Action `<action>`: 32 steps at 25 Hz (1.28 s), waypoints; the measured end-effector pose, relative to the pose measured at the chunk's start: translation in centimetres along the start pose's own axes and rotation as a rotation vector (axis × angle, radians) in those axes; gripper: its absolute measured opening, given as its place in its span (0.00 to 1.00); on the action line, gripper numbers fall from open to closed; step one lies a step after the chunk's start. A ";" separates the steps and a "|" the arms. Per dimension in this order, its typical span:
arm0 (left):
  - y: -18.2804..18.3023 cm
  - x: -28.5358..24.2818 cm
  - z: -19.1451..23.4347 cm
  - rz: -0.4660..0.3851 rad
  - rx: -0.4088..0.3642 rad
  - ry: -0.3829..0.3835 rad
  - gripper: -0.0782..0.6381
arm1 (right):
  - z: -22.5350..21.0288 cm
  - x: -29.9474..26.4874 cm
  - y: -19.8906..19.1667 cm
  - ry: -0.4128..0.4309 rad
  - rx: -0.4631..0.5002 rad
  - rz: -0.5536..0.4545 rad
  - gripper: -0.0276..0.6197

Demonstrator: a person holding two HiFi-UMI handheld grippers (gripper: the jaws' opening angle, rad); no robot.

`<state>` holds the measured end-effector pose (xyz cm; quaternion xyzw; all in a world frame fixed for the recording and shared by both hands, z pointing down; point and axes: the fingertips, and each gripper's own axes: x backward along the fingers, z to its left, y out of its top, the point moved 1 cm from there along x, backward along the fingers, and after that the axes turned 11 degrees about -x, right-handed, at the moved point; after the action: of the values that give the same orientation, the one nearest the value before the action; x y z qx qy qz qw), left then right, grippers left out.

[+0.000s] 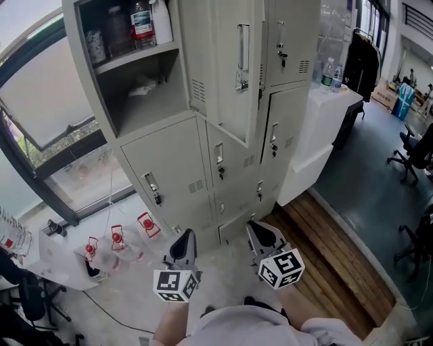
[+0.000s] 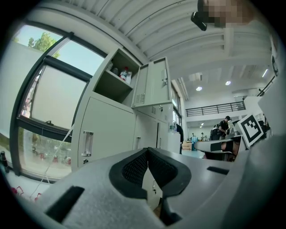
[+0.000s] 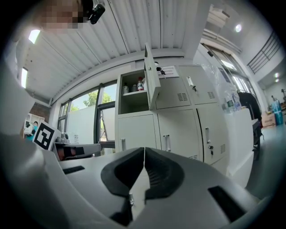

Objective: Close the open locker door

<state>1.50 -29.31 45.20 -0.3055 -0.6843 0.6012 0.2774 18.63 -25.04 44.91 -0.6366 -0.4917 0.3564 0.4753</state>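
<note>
Nearest, low in head view: left gripper [image 1: 187, 234] and right gripper [image 1: 253, 225] side by side, both aimed at the lockers. Jaws pressed together on both, nothing between them. On the floor to their left: red-capped bottles [image 1: 116, 242]. Beyond: grey locker bank [image 1: 169, 179]. Open locker door [image 1: 226, 64] is in the top row, swung out toward us, well apart from both grippers. Its compartment [image 1: 145, 94] sits to the left, with shelf bottles [image 1: 142, 20] inside.
</note>
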 end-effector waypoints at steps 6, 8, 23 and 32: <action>0.0 -0.6 0.0 0.005 -0.007 0.002 0.12 | -0.5 -1.7 4.3 0.021 0.048 -0.084 0.07; 0.0 -0.7 0.1 0.004 -0.006 0.002 0.12 | -0.7 -2.4 6.1 0.027 0.060 -0.116 0.07; -0.3 -0.8 1.1 0.010 0.003 -0.004 0.12 | -0.6 -7.0 16.1 0.071 0.133 -0.230 0.30; -0.3 -0.7 1.4 0.010 0.006 0.001 0.12 | 0.3 -9.1 19.1 0.076 0.188 -0.260 0.30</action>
<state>0.89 -30.78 45.33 -0.3084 -0.6810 0.6043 0.2755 21.42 -35.02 26.41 -0.5332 -0.5162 0.3120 0.5932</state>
